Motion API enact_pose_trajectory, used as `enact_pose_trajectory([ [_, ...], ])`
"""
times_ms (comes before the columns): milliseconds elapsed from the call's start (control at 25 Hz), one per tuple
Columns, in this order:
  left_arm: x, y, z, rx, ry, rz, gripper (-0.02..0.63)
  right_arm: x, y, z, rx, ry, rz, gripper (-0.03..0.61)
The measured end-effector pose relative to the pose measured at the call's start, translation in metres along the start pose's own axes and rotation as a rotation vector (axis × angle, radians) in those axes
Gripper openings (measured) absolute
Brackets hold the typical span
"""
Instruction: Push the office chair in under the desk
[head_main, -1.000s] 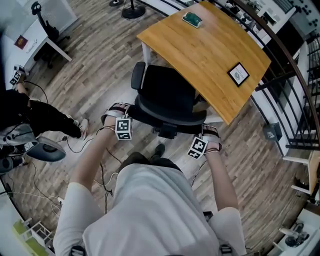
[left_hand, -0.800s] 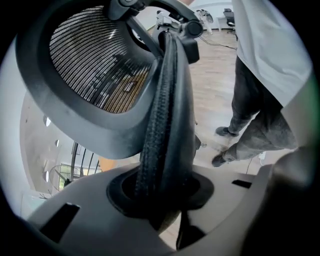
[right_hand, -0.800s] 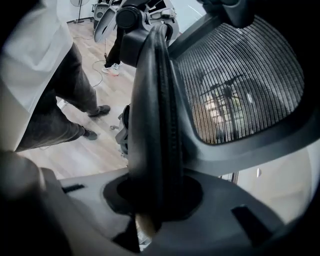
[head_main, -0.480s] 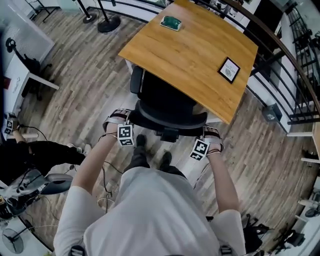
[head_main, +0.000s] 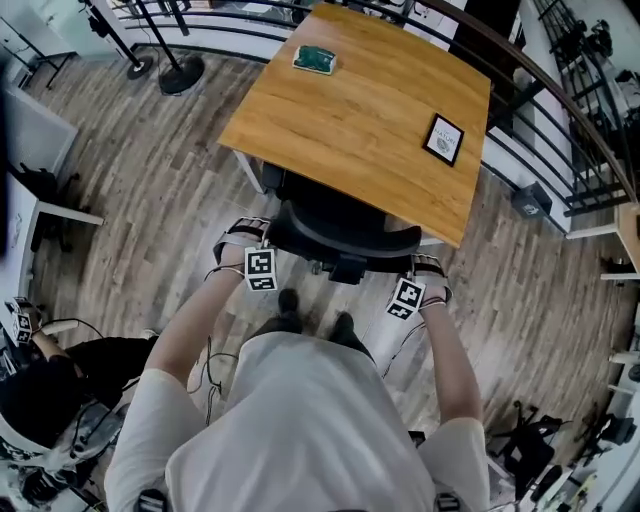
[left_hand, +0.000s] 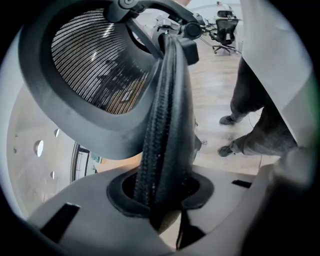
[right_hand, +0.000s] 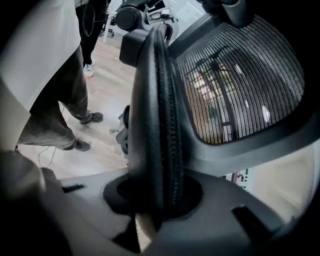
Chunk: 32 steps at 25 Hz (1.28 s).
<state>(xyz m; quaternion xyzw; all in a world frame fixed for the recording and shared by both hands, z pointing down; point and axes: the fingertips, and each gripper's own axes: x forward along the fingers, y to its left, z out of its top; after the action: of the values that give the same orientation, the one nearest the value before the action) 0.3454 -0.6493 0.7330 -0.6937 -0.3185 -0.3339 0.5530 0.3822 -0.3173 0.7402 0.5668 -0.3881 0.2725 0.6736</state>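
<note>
The black office chair (head_main: 340, 225) stands at the near edge of the wooden desk (head_main: 360, 115), with its seat mostly hidden under the desktop. My left gripper (head_main: 250, 248) is shut on the left edge of the chair's backrest (left_hand: 162, 115). On the opposite side my right gripper (head_main: 418, 278) is shut on the right backrest edge (right_hand: 157, 110). In both gripper views the padded frame runs straight between the jaws, with the mesh headrest (left_hand: 95, 60) (right_hand: 240, 80) above.
A green object (head_main: 315, 59) and a framed card (head_main: 443, 139) lie on the desk. A railing (head_main: 540, 90) runs behind the desk on the right. A light-stand base (head_main: 180, 73) sits at the far left, and another person (head_main: 50, 385) crouches at the lower left.
The chair has rolled forward with both grippers on it, so more of the seat is under the desktop. The person's feet have stepped forward behind it.
</note>
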Motion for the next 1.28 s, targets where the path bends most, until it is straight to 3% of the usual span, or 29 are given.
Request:
enact_pose_trajectory([
  [400, 0.037, 0.059, -0.014, 0.087, -0.07, -0.01, 0.101, 0.018, -0.031, 0.014, 0.097, 0.061, -0.003, 0.064],
  [840, 0.069, 0.108, -0.006, 0.134, -0.098, -0.015, 0.103, 0.035, -0.062, 0.005, 0.154, 0.097, 0.001, 0.064],
  [1280, 0.083, 0.119, 0.0, 0.153, -0.108, -0.033, 0.103, 0.045, -0.069, -0.001, 0.167, 0.109, -0.002, 0.066],
])
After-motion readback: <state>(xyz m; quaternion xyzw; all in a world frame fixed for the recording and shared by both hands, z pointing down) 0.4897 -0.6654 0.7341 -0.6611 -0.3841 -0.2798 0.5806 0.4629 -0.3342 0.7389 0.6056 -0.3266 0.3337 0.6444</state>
